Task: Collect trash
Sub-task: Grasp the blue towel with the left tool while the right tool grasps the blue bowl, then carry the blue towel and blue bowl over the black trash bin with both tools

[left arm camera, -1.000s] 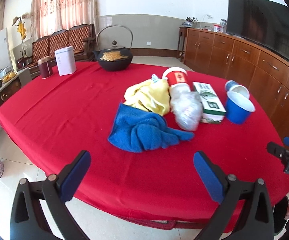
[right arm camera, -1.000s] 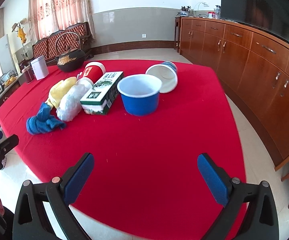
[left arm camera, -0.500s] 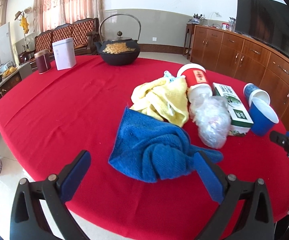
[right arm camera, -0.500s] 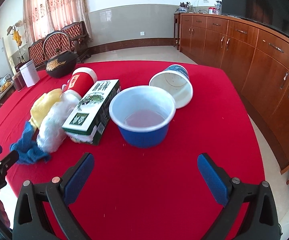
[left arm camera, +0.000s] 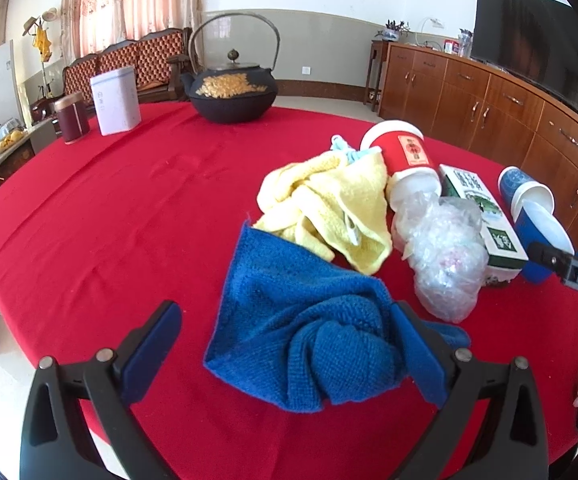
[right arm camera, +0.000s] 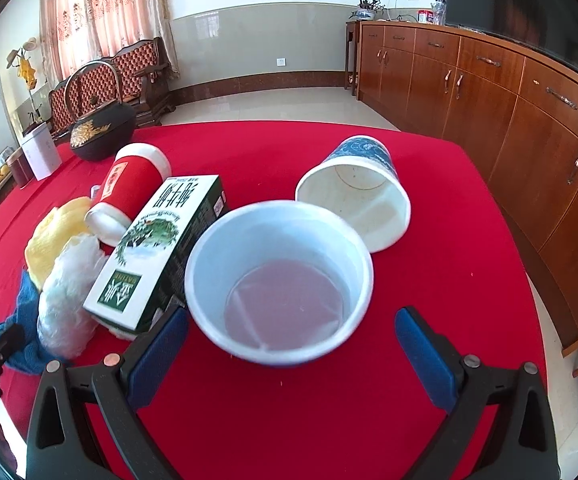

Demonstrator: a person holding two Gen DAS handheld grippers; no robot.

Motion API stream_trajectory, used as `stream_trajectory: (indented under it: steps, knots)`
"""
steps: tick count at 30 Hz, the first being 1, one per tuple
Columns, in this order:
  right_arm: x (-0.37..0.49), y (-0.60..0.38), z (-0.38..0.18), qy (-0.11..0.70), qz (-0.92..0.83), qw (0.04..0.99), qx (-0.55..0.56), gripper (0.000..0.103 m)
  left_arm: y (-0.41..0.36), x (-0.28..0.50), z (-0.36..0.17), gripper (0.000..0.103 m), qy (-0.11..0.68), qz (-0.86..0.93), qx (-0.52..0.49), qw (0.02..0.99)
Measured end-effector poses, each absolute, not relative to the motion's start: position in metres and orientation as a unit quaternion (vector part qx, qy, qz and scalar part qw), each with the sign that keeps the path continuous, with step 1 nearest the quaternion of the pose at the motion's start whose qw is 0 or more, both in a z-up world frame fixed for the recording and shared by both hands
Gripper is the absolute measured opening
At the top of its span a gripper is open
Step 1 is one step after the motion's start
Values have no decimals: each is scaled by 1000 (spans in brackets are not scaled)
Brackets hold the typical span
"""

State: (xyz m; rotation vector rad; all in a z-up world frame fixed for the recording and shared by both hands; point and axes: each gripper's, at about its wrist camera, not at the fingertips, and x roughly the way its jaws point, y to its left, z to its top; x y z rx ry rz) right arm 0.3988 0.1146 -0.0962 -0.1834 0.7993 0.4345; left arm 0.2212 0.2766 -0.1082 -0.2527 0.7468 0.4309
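Both hand-held grippers spread wide, closing in on the trash pile

Right hand-held gripper [right arm camera: 291, 354] brackets the upright blue cup [right arm camera: 279, 290] on the red counter [right arm camera: 429, 272]; I'd pinch it level, there's liquid inside. Left hand-held gripper [left arm camera: 285, 348] sits empty over the blue cloth [left arm camera: 309, 336]. The milk carton [right arm camera: 157, 248] lies flat, long axis pointing away.
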Motion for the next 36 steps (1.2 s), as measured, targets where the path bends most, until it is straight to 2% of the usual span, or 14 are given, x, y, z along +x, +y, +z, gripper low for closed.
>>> stream_trajectory:
  steps: [4,5,6,7,8,10,13,21,36]
  knots:
    - [405,120,-97,388,211,892,-96,102,277,224,-109,96,364,201,-127,901]
    - [405,121,-98,389,211,891,-97,96,277,224,-110,94,365,197,-129,901]
    - [407,122,-99,391,212,890,-97,90,278,225,-110,87,365,192,-131,901]
    - [408,122,-101,396,212,888,-96,76,277,225,-110,78,366,183,-135,903]
    - [409,121,-102,400,214,886,-93,77,276,225,-109,73,366,176,-136,903]
    - [407,119,-101,400,219,886,-89,76,272,226,-106,49,365,158,-139,907]
    - [401,115,-98,395,222,887,-87,76,266,226,-100,38,362,148,-134,911]
    - [369,99,-78,373,226,896,-89,76,255,207,-79,35,338,134,-144,921]
    - [284,22,-31,335,210,916,-65,76,181,189,-51,35,324,65,-117,936]
